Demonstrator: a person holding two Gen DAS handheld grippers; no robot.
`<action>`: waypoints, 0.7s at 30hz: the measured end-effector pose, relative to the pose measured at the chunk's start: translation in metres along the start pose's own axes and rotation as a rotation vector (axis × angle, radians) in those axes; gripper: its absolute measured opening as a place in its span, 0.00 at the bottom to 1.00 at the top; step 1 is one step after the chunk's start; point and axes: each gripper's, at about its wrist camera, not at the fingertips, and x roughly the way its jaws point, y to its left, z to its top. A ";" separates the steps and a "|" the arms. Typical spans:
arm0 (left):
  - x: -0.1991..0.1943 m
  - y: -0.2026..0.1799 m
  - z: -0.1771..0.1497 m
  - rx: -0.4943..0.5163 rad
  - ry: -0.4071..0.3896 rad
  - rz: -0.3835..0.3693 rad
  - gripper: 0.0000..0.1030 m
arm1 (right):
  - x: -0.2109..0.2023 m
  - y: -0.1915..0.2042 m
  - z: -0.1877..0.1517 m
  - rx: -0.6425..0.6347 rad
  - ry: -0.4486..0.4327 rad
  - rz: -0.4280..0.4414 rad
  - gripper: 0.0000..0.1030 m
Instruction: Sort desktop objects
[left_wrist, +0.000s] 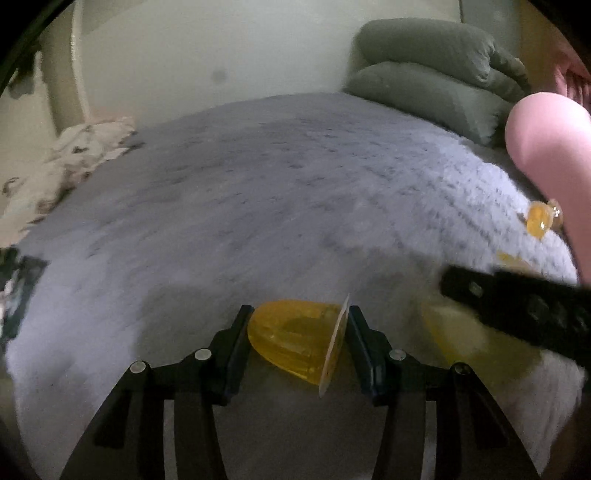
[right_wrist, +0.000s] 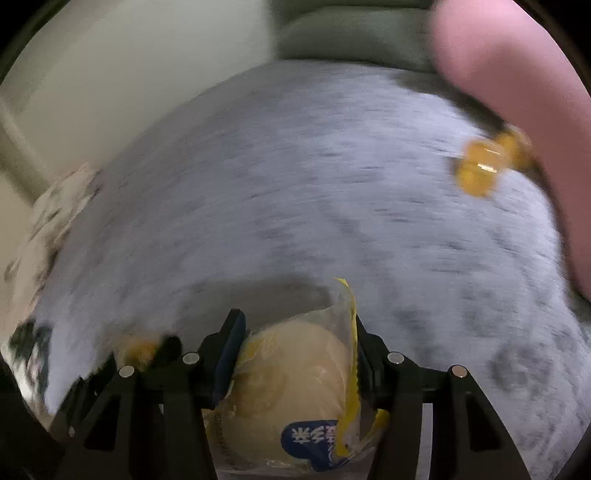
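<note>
In the left wrist view, my left gripper (left_wrist: 297, 328) is shut on a yellow jelly cup (left_wrist: 295, 338), its foil lid against the right finger, held above a grey fuzzy blanket (left_wrist: 258, 184). In the right wrist view, my right gripper (right_wrist: 295, 347) is shut on a wrapped pale bun (right_wrist: 295, 384) in a clear and yellow packet with a blue label. The right gripper's black finger (left_wrist: 517, 306) and the packet (left_wrist: 476, 343) show at the right of the left wrist view. Two more jelly cups (right_wrist: 480, 170) lie on the blanket at the right (left_wrist: 541, 218).
A pink pillow (left_wrist: 550, 147) lies along the bed's right side (right_wrist: 517, 92). Grey-green folded pillows (left_wrist: 432, 70) are at the far end. A patterned cloth (left_wrist: 62, 162) lies at the left. A dark object (left_wrist: 18, 295) sits at the left edge.
</note>
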 end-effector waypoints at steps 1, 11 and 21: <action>-0.005 0.008 -0.002 0.008 0.000 0.027 0.49 | 0.004 0.012 0.000 -0.041 0.014 0.028 0.50; -0.078 0.087 0.004 -0.108 -0.093 0.122 0.48 | -0.025 0.120 -0.012 -0.266 -0.018 0.326 0.29; -0.090 0.139 -0.002 -0.226 -0.069 0.116 0.48 | -0.078 0.178 -0.035 -0.495 -0.134 0.263 0.78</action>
